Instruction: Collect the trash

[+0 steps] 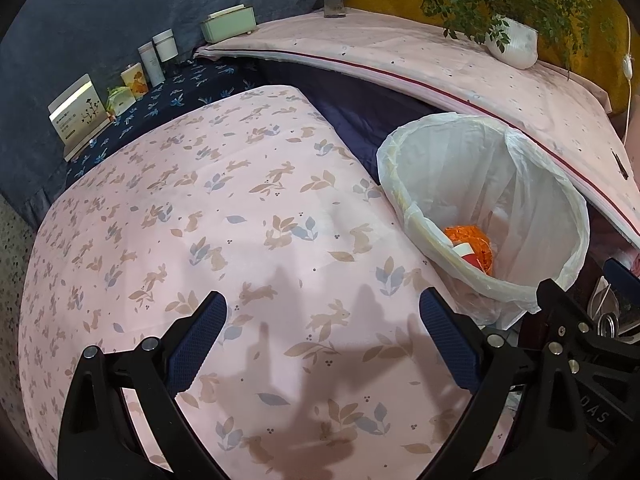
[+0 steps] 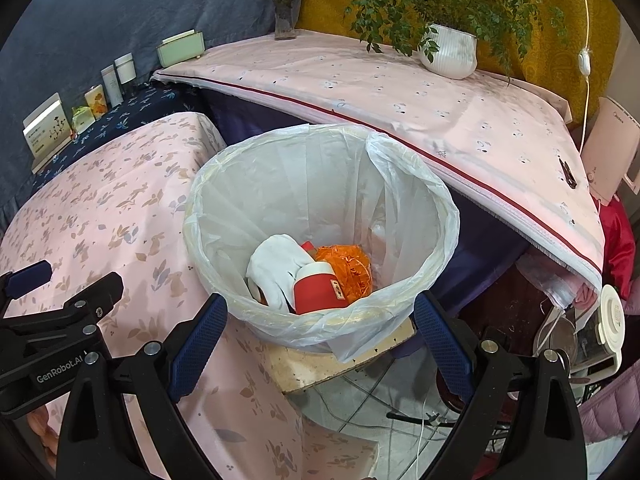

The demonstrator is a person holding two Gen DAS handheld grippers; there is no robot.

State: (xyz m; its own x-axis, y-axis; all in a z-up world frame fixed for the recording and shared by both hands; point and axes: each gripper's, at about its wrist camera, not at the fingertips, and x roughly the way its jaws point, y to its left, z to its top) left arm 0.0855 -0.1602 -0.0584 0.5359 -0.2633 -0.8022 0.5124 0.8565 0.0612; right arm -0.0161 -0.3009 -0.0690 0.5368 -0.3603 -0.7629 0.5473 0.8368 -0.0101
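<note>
A: Where's the trash rel. to the jaws?
B: All in the trash bin w/ white liner. Right gripper hovers just above its near rim, jaws wide apart, nothing btwn them. Inside: red-and-white paper cup on its side, crumpled white tissue touching it on the left, orange plastic wrapper behind.
A: Left one?
B: Left gripper over the worktop w/ pink rabbit-print cloth, jaws apart too, empty. Bin sits off to its right, beside the worktop edge; only the orange wrapper and a bit of cup show from there.
A: Bin standing on?
B: A pale block or box, can't tell which.
</note>
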